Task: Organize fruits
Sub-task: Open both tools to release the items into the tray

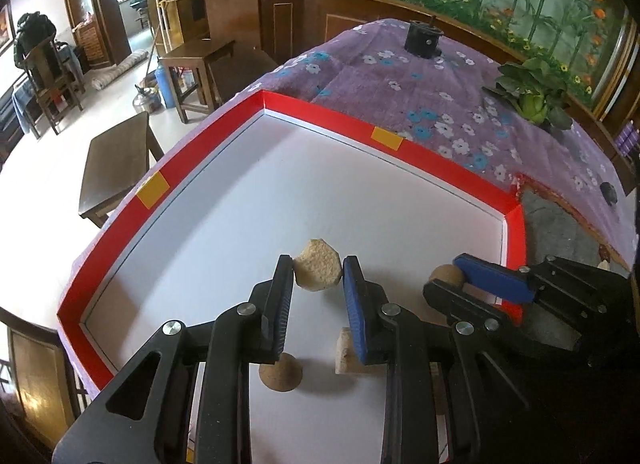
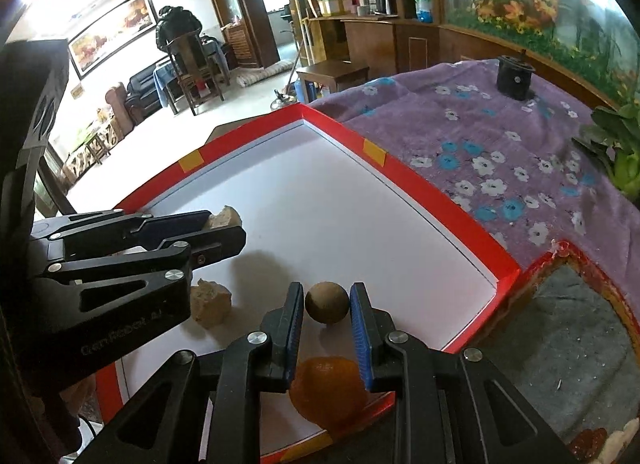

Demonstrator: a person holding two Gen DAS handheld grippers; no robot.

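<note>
The left gripper is clamping a pale rough chunk over the red-rimmed white tray. The right gripper is pinching a small brown ball above the tray's near right part. Below it an orange fruit is lying by the near rim. Another pale chunk is resting on the tray floor. Farther off, the purple flowered cloth is spreading under a leafy green vegetable.

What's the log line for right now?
left claw: shut on beige chunk | right claw: shut on brown ball | both over red tray
</note>
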